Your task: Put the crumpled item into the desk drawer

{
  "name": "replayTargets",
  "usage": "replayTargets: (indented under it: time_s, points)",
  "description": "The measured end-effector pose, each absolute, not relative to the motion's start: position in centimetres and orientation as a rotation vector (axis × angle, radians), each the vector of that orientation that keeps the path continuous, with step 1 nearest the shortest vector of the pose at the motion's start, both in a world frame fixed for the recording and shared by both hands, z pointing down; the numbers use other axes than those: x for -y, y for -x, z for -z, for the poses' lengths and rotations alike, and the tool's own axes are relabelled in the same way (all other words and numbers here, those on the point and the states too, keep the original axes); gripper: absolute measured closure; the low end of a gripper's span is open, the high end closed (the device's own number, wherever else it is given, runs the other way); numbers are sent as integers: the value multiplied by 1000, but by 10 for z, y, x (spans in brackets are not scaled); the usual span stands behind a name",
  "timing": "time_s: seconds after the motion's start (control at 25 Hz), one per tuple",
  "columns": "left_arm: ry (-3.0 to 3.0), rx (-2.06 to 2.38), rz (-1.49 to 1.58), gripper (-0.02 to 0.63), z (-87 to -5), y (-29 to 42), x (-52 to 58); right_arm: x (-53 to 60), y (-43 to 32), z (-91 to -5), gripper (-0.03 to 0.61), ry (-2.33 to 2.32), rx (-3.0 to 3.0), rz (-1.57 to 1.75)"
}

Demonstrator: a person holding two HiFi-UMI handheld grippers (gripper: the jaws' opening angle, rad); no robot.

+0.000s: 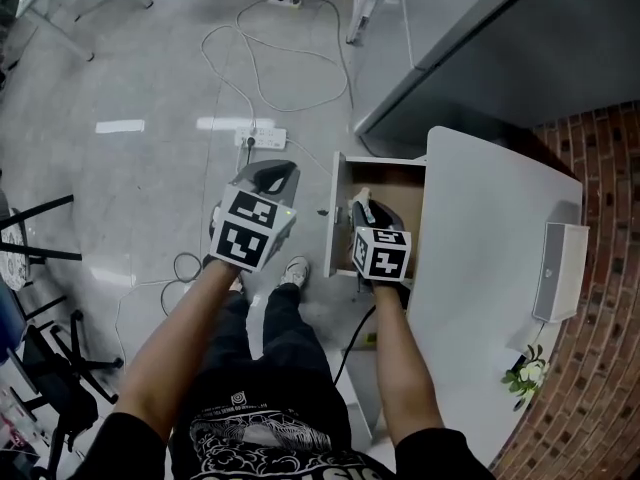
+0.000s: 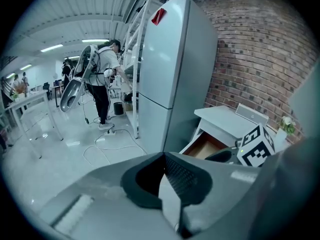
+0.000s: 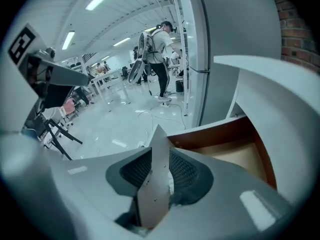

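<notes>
Crumpled item | clamped in right tool | over open drawer | left tool closed, empty

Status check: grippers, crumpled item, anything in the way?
Left gripper shut, empty, over the floor. Right gripper clamped on the crumpled item, above the open desk drawer. Nothing seen blocking the drop.

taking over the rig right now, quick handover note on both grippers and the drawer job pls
Left gripper: jaws together, nothing in them, held over the floor to the left of the drawer.
Right gripper: closed on the pale crumpled item, tips above the open desk drawer.
Done: drawer is pulled out of the white desk; item is in hand and over it.
Left: lower a little, release the item into the drawer, then probably push the drawer shut.
</notes>
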State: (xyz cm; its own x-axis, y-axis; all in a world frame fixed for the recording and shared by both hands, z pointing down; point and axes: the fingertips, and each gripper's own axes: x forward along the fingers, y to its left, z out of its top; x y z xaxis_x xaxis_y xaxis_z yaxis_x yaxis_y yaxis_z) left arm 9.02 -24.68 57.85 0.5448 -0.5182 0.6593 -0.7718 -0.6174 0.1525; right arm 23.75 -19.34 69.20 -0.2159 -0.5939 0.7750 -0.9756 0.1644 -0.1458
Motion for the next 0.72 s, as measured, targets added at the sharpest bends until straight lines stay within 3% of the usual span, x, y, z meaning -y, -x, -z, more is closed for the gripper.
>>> replayTargets:
  time_s: [0.72]
  points:
    - [-2424,1171,-696,614,-473,-32,277,257,-182,-529,486,-1551,2105,-669]
